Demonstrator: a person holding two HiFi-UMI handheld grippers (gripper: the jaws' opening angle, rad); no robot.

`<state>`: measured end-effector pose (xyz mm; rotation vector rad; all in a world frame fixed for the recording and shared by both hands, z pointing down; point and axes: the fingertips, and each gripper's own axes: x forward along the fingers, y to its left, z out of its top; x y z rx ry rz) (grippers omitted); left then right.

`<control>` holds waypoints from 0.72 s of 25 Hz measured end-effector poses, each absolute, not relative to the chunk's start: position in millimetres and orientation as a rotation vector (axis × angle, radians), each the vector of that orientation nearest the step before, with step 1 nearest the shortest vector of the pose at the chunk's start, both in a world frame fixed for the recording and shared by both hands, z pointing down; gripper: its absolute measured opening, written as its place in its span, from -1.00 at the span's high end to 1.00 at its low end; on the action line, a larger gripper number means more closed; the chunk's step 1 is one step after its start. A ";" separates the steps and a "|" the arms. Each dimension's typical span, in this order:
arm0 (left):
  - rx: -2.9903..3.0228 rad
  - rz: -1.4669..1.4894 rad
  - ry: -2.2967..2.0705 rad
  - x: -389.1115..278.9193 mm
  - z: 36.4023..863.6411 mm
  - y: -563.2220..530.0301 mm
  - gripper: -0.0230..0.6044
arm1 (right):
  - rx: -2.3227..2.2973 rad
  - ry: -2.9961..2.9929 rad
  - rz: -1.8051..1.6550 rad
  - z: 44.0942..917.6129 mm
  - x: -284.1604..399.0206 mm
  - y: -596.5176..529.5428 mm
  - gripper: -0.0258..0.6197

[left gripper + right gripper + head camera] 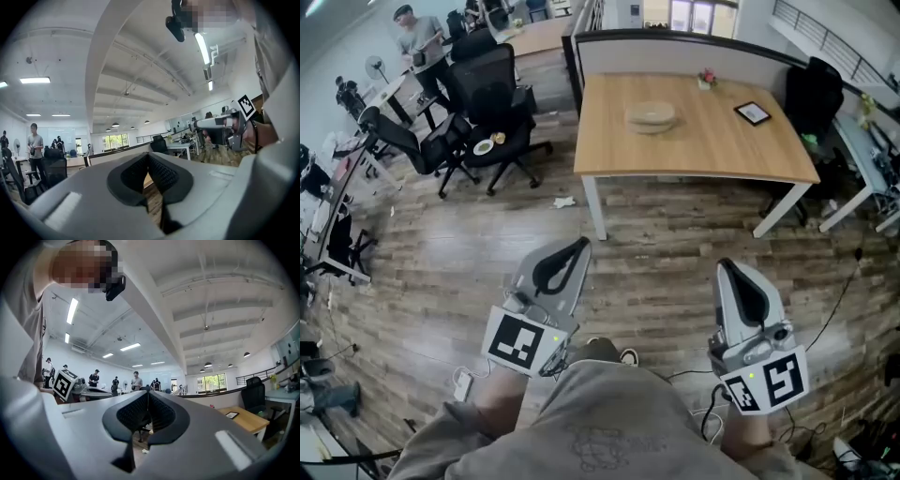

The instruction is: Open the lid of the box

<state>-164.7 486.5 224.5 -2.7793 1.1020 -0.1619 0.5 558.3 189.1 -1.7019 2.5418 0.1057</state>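
While the left gripper (577, 246) hangs above the wood floor (441, 262) with its jaws pressed together on nothing, the round tan box (651, 116) sits near the middle of the table (712, 145), well apart from both grippers; the right gripper (728, 267) is likewise closed and empty.

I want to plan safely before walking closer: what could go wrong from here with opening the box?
The left claw and the right claw are shut and far from the round box on the table, so they could bump it if not opened first. Cables lie on the floor at the right; tripping is possible.
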 end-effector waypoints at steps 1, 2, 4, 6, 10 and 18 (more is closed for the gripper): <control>-2.772 -0.140 1.095 -164.6 223.5 487.6 0.93 | -1.716 2.540 0.103 190.6 2.1 557.6 0.87; -2.766 -0.117 1.100 -165.0 222.7 488.2 0.93 | -1.737 2.533 0.097 192.2 4.5 556.7 0.87; -2.753 -0.087 1.134 -166.7 221.7 487.2 0.82 | -1.788 2.493 0.093 193.3 12.2 556.1 0.87; -2.741 -0.092 1.170 -168.2 224.1 483.0 0.22 | -1.832 2.442 0.103 192.0 21.5 555.7 0.82; -2.731 -0.126 1.192 -171.2 230.5 471.3 0.02 | -1.884 2.422 0.110 195.6 29.8 547.5 0.49; -2.755 -0.144 1.196 -169.3 242.7 437.3 0.03 | -1.928 2.406 0.098 205.1 33.7 516.7 0.23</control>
